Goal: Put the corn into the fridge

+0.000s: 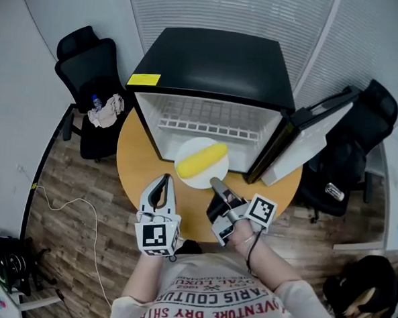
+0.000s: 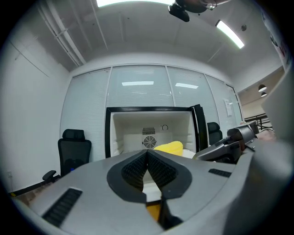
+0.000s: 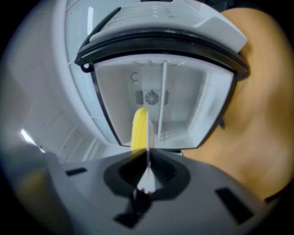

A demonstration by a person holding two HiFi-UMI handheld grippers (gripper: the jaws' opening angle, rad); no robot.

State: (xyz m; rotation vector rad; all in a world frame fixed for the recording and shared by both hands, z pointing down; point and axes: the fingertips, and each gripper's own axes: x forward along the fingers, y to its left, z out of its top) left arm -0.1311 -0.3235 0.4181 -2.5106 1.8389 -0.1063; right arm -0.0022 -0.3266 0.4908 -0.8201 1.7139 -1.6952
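A yellow corn cob (image 1: pixel 201 160) lies on a white plate (image 1: pixel 208 178) at the mouth of the open black mini fridge (image 1: pixel 218 62), half over its threshold. My right gripper (image 1: pixel 216 185) is shut on the plate's near rim. In the right gripper view the plate (image 3: pixel 148 137) shows edge-on between the jaws (image 3: pixel 148 161), with the corn (image 3: pixel 138 128) beyond. My left gripper (image 1: pixel 162 185) hovers over the table left of the plate, shut and holding nothing. The left gripper view looks past its jaws (image 2: pixel 147 153) to the corn (image 2: pixel 169 147) in the fridge opening (image 2: pixel 151 133).
The fridge stands on a round wooden table (image 1: pixel 135 159), its door (image 1: pixel 308 138) swung open to the right. A wire shelf (image 1: pixel 207 127) sits inside. One black chair (image 1: pixel 90 68) with a bottle and cloth stands left, another (image 1: pixel 362 131) right. A cable (image 1: pixel 81 208) lies on the floor.
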